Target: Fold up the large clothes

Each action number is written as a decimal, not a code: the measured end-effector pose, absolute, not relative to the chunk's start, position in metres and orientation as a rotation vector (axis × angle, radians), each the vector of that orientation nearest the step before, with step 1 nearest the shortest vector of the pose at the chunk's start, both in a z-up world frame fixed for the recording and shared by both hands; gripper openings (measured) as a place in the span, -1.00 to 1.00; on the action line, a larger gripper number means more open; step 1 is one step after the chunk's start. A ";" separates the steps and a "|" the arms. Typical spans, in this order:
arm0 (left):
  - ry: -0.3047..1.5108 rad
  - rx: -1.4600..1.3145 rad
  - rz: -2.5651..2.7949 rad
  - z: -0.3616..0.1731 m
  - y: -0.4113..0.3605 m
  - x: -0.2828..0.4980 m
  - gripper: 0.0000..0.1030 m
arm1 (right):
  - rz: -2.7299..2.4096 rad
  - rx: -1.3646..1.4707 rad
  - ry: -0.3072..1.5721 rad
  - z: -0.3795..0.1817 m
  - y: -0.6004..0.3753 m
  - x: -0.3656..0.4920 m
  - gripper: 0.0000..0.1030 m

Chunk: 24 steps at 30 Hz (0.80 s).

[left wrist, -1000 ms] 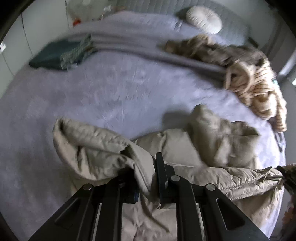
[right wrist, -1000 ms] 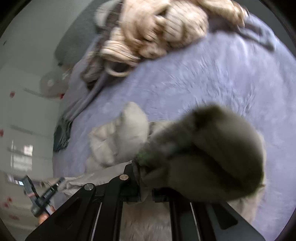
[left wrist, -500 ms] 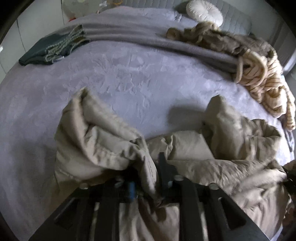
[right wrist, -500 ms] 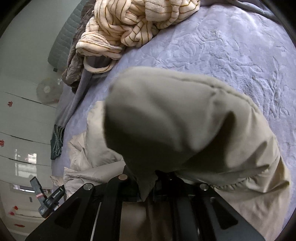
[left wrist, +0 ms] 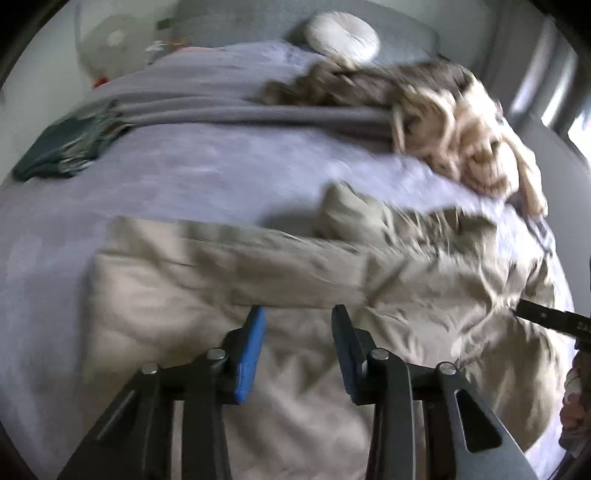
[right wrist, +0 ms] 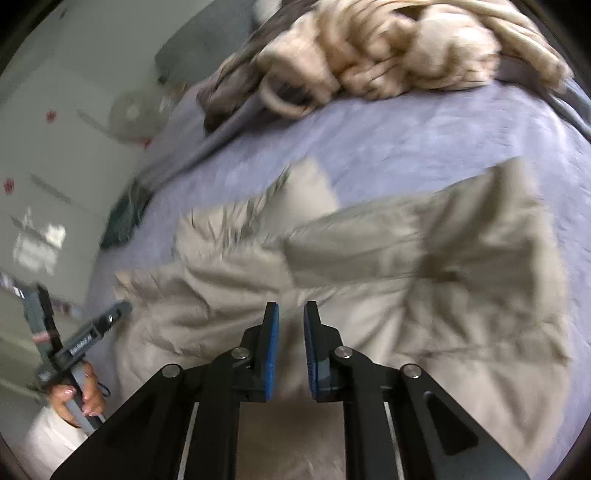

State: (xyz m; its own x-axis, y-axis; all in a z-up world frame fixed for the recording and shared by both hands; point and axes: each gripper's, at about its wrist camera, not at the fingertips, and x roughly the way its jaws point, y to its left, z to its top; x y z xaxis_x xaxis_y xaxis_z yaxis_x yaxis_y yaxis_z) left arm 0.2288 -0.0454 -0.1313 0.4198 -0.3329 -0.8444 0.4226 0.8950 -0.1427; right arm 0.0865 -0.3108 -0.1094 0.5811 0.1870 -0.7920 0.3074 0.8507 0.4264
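Note:
A beige puffy jacket point(left wrist: 236, 280) lies spread on the lavender bed cover point(left wrist: 192, 177), its near part folded over. It also shows in the right wrist view point(right wrist: 424, 266). My left gripper point(left wrist: 298, 317) is open and empty just above the jacket's near part. My right gripper point(right wrist: 291, 314) is open with a narrower gap, empty, above the jacket's middle. The left gripper point(right wrist: 123, 309) shows at the left of the right wrist view, held by a hand. Both views are motion-blurred.
A cream striped garment point(left wrist: 469, 147) and a brown one point(left wrist: 354, 85) are piled at the far right of the bed. A dark green folded cloth point(left wrist: 62, 147) lies far left. A round white pillow point(left wrist: 343, 35) sits at the headboard. A fan point(right wrist: 129, 114) stands beside the bed.
Both grippers have let go of the jacket and opened. The lifted folds have dropped, and the jacket now lies flatter across the bed. Both grippers have drawn back a little.

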 end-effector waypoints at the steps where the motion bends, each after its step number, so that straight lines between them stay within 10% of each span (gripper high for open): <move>1: 1.033 0.126 -0.465 -0.143 -0.058 0.227 -0.22 | -0.071 0.556 0.973 -0.118 -0.306 0.093 -0.72; 5: 1.016 0.176 -0.416 -0.176 -0.077 0.236 -0.22 | -0.098 0.495 1.005 -0.158 -0.301 0.115 -0.99; 24: 1.068 0.146 -0.130 -0.209 0.011 0.321 -0.14 | -0.487 0.594 1.001 -0.174 -0.431 0.081 -1.00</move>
